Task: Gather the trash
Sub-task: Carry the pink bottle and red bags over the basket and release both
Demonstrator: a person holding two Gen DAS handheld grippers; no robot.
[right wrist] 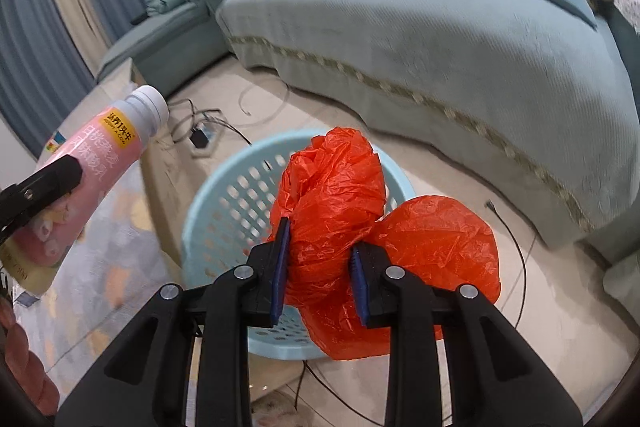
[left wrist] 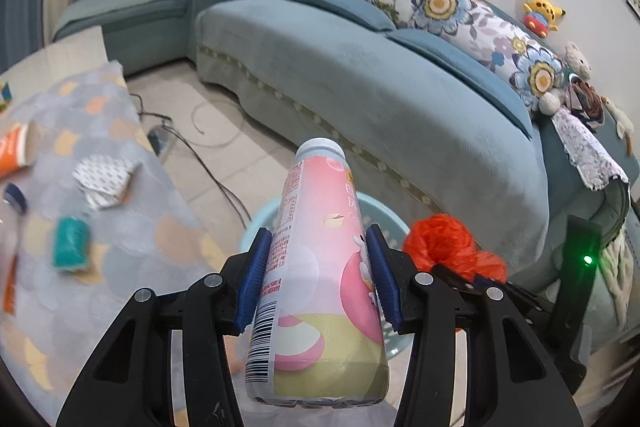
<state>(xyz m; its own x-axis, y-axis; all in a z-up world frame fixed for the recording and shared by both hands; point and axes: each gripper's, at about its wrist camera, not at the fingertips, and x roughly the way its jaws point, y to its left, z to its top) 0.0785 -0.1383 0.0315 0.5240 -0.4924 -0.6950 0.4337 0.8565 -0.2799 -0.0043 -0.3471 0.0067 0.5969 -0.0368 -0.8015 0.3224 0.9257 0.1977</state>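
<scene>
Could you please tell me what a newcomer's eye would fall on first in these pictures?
Probably the crumpled red plastic bag clamped in the right gripper, right above the light blue basket on the floor. Next, the pink bottle gripped by the left gripper, with the teal sofa behind.

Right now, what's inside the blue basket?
Nothing visible inside the basket: only its perforated wall and some of the floor show. The red bag in the right gripper covers the rest, so items there can't be ruled out.
</scene>
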